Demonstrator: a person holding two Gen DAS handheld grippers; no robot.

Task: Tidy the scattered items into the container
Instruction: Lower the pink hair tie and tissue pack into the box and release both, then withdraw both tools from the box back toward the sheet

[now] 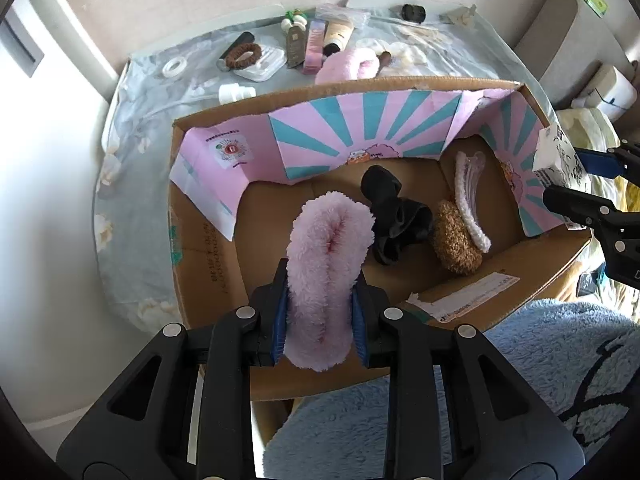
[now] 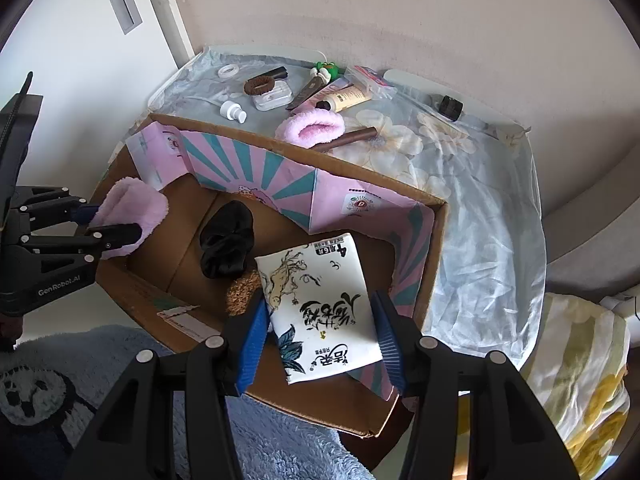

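Left wrist view, from left to right: the left gripper [image 1: 320, 312] is clamped on a pink fluffy scrunchie [image 1: 326, 276], its 2 blue pads pressing the sides so that the loop stands forward between the fingers, over the near left part of the cardboard box [image 1: 208, 264]. On the box floor beyond lie a black scrunchie [image 1: 394, 216], a brown scrunchie [image 1: 454, 240] and a white hair clip [image 1: 472, 200] resting across it. At the right edge, the right gripper [image 1: 576, 184] holds a tissue pack [image 1: 554, 160] above the box's right wall.

Right wrist view, from left to right: the left gripper [image 2: 108, 224] with the pink fluffy scrunchie [image 2: 132, 208] sits over the box's left corner. The right gripper [image 2: 320, 336] grips the tissue pack [image 2: 320, 304] by both edges, the pack hanging over the right half of the cardboard box [image 2: 436, 248]. On the table [image 2: 480, 208] behind the box lies a second pink scrunchie [image 2: 312, 128], among small toiletries.
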